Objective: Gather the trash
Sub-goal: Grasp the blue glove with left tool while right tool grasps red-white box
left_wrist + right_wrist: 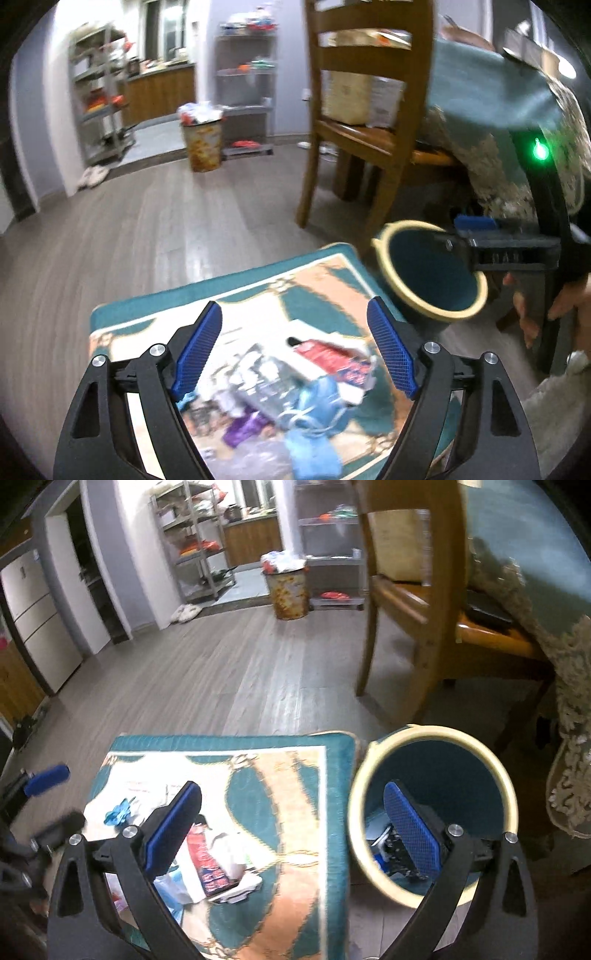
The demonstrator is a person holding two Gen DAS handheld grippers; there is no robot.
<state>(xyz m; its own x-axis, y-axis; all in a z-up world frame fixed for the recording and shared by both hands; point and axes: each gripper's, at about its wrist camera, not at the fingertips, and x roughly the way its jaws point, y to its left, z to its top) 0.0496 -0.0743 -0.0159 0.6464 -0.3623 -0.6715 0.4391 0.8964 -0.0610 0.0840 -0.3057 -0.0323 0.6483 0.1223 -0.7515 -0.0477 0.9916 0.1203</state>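
**Hovering with both grippers empty over the mat and the bin**

Holding my left gripper (295, 347) above the patterned mat (155, 306), I see its blue pads spread wide with nothing between them. Under it lies the trash pile (295, 391): a red and white package (328, 356), a crumpled blue glove (314, 417), something purple (242, 430) and clear plastic, all blurred.

My right gripper (295, 834) is also spread wide and holds nothing. Its left finger hangs over the mat (288, 797) and its right finger is over the mouth of the teal bin (432, 808) with the cream rim. Some trash already lies at the bottom of this bin. The bin stands on the floor just beside the mat's edge.

Behind the bin stands a wooden chair (369, 110), and a teal tablecloth with a lace border (554, 664) hangs down at the right, close to the bin. Farther away, near grey shelves (199, 546), stands another full wastebasket (290, 587) on the wooden floor (166, 221).
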